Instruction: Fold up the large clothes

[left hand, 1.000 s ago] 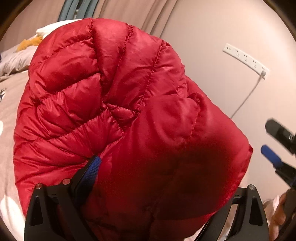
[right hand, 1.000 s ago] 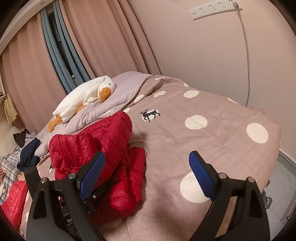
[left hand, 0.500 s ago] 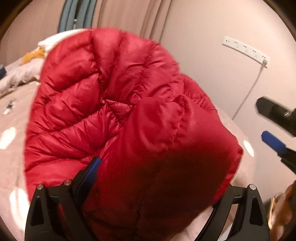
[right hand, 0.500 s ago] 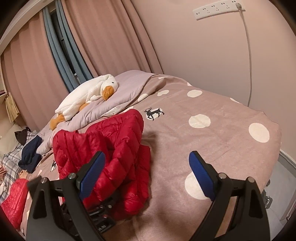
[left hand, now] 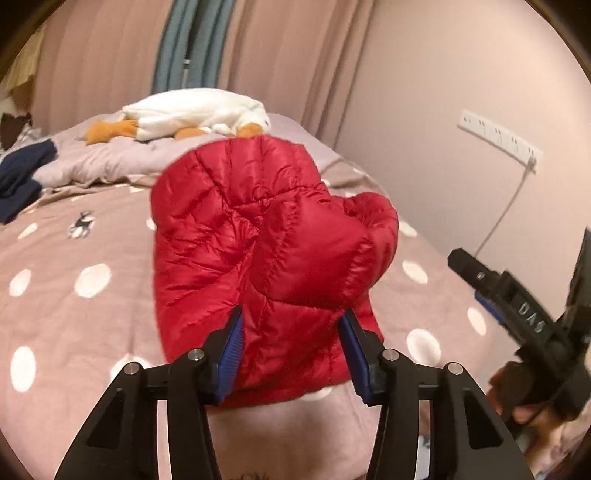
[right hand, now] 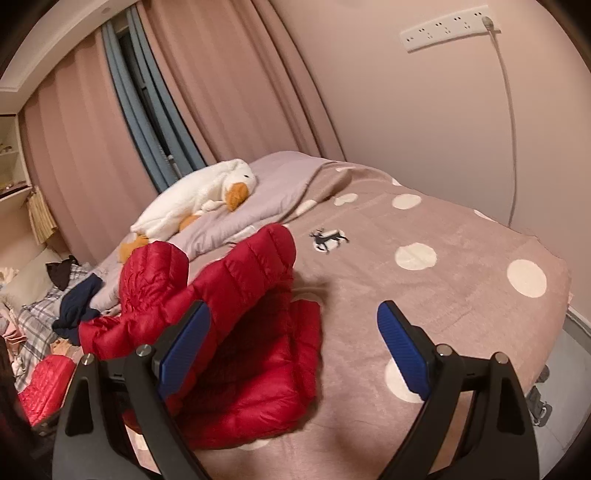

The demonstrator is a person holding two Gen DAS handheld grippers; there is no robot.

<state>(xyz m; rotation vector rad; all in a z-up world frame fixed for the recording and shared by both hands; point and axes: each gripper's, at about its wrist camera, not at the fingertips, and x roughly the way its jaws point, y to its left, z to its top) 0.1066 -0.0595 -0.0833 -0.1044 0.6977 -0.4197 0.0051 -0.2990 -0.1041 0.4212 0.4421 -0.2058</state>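
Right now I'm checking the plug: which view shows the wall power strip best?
The right wrist view: the power strip is sharp, its cable plugged in. The left wrist view shows it smaller and slightly blurred.

left tool (left hand: 291, 345): black frame | blue ribbed pads | silver screws

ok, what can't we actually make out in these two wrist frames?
- Left wrist: whether the left gripper, jaws closing, presses the red puffer jacket; motion blur.
- Left wrist: right gripper's jaw gap, seen side-on at the frame edge.
- Right wrist: jacket's near fold, hidden behind the finger.
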